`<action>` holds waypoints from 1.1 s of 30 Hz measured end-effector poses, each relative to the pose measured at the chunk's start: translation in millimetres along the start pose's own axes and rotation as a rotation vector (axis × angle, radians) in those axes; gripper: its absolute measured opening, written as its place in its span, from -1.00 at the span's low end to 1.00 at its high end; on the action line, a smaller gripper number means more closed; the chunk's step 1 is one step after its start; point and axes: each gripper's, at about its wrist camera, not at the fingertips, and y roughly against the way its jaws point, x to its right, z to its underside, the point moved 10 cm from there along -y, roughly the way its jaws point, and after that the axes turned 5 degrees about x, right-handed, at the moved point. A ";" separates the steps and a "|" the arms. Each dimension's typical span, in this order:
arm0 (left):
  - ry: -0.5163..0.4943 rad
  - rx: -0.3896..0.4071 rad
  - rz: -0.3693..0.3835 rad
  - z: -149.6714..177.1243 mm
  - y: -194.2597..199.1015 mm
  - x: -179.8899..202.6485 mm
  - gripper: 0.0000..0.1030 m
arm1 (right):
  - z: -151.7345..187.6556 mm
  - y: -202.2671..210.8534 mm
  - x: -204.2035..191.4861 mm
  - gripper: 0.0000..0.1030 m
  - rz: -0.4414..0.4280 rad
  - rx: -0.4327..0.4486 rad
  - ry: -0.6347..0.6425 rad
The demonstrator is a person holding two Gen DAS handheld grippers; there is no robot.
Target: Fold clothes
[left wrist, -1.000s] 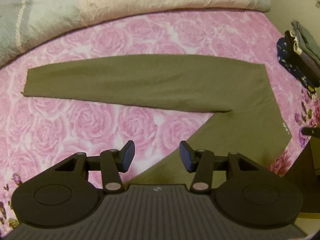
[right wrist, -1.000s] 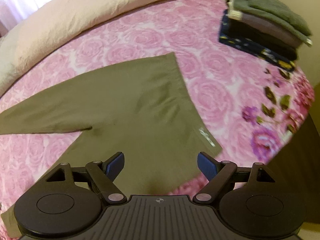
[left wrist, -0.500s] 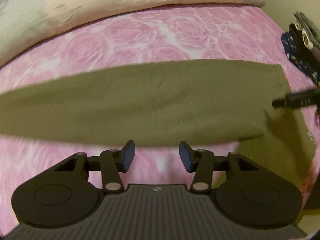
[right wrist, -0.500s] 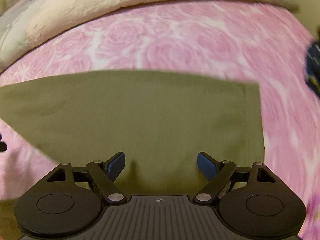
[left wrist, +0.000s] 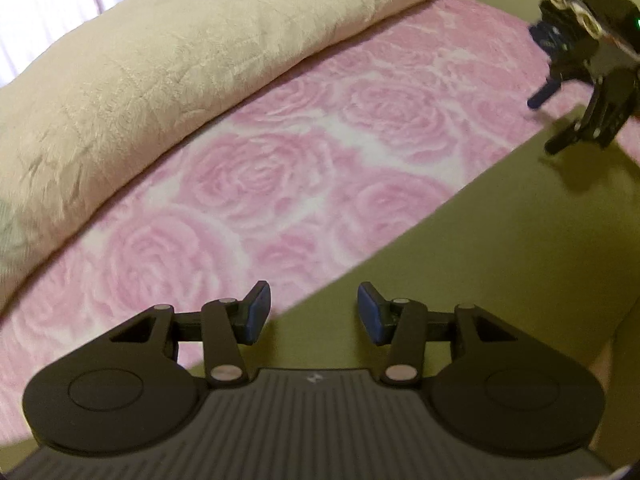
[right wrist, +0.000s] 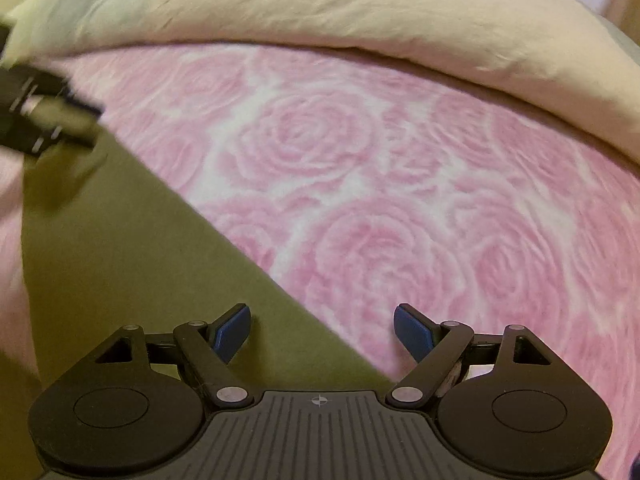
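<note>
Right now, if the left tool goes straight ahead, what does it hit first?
Probably the far edge of the olive garment under the open left tool, then the pink rose bedspread; depth is unclear.

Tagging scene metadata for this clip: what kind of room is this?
Most likely a bedroom, work done on a bed: a pink rose-print bedspread as the surface, a rolled cream duvet along its far edge, and olive trousers laid flat on it for folding.

Matt olive cloth garment (left wrist: 500, 248); plush rose bedspread (left wrist: 280, 168); crinkled cream duvet (right wrist: 360, 16).
</note>
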 end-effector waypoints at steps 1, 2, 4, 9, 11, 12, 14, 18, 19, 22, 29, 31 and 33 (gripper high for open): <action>-0.009 -0.019 0.020 3.3 -3.5 -4.4 -0.15 | 1.6 -2.2 0.5 0.23 -0.022 -0.016 0.023; -0.017 -0.041 0.043 7.0 -6.9 -8.8 -0.15 | 4.2 -5.2 1.8 0.13 -0.039 -0.039 0.036; -0.038 -0.067 0.062 15.6 -12.0 -13.5 -0.15 | 10.3 -8.6 4.4 0.13 -0.066 -0.061 0.056; -0.040 -0.077 0.115 23.5 -17.8 -17.0 -0.37 | 11.9 -10.2 4.8 -0.36 -0.106 -0.066 0.025; -0.053 -0.072 0.118 22.8 -17.6 -15.2 -0.93 | 11.1 -6.8 1.4 -0.94 -0.116 -0.076 0.024; -0.068 -0.063 0.096 22.3 -13.7 -12.3 -0.94 | 11.7 -3.1 -1.7 -0.96 -0.106 -0.072 0.037; -0.097 -0.040 0.047 21.3 -4.2 -6.3 -0.96 | 16.1 10.0 -11.6 -0.98 -0.063 -0.043 0.080; -0.047 0.053 -0.055 23.4 47.5 9.1 -0.96 | 32.7 55.1 -43.5 -1.00 0.047 0.064 0.178; -0.022 0.077 -0.084 27.2 68.7 16.7 -0.96 | 36.7 66.8 -51.6 -1.00 0.075 0.091 0.203; 0.066 0.106 -0.136 46.0 126.2 47.2 -0.97 | 51.7 103.8 -79.9 -1.00 0.158 0.162 0.283; 0.295 0.020 -0.198 129.9 205.7 157.0 -0.97 | 137.4 171.1 -169.8 -1.00 0.225 0.135 0.366; 0.390 -0.037 -0.204 157.1 205.4 179.9 -0.96 | 170.0 167.7 -185.3 -0.99 0.225 0.054 0.361; 0.490 -0.096 -0.208 182.1 201.4 199.0 -0.92 | 207.3 154.7 -195.0 -0.99 0.241 -0.069 0.352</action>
